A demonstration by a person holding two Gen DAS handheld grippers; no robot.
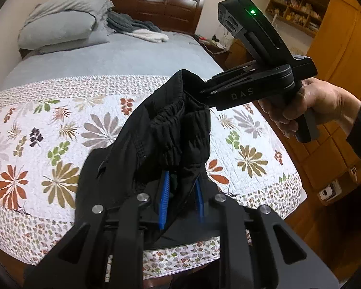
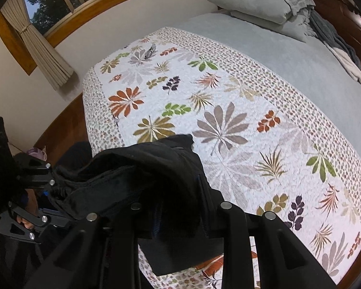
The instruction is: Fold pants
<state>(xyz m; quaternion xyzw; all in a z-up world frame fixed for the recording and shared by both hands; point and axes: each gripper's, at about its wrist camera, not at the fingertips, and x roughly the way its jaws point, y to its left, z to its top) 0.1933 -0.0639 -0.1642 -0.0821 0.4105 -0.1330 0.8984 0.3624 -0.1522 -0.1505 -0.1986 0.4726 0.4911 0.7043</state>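
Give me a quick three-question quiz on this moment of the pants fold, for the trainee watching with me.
1. True or false: the black fabric pants lie flat and smoothed out on the floral quilted bedspread.
2. Which gripper pinches the bunched elastic waistband at its upper corner in the left wrist view? A) left gripper B) right gripper C) neither
3. Fill in: the grey pillows are stacked at the ____ of the bed, beside the dark wooden headboard.

Key
1. False: both grippers hold them bunched above the bedspread.
2. B; the left gripper's blue pads clamp a lower part.
3. Head.
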